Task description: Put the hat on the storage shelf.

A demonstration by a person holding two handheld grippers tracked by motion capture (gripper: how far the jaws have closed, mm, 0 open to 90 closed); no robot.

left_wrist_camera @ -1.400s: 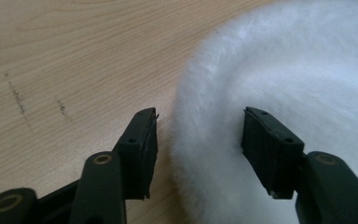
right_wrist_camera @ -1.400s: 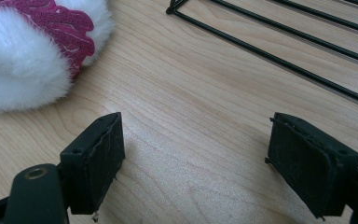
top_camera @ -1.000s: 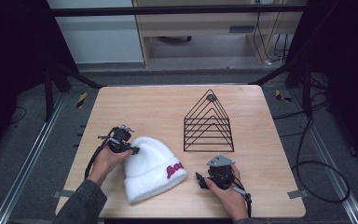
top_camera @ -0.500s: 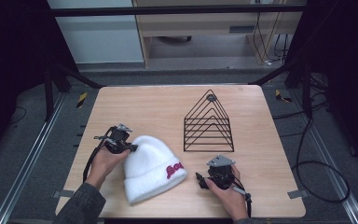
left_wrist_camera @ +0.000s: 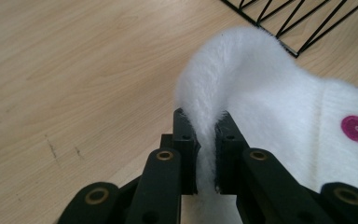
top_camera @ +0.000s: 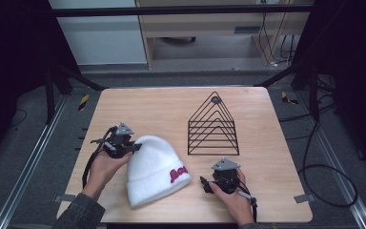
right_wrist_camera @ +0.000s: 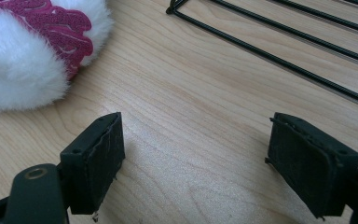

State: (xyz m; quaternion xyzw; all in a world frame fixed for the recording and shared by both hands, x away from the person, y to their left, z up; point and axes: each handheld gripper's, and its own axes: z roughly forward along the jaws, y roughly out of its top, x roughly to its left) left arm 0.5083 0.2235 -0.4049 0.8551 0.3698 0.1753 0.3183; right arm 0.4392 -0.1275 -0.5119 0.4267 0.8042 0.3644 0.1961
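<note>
My left gripper (top_camera: pixel 134 147) pinches the fuzzy top edge of the white hat (top_camera: pixel 153 168), fingers (left_wrist_camera: pixel 184 140) clamped on the fabric. The hat lies lower centre of the table (top_camera: pixel 162 107), below-left of the black wire rack (top_camera: pixel 213 126). My right gripper (top_camera: pixel 204 185), lower right, rests fingers (right_wrist_camera: pixel 98 158) wide apart, holding nothing.

Lab: framed rig table (top_camera: pixel 171 102), cables (top_camera: pixel 324 167)

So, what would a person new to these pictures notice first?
The fluffy white hat with pink lettering lies at the near middle of the table, and the left gripper pinches a fold of it. Behind stands a black wire rack; the right gripper waits open over bare wood.
</note>
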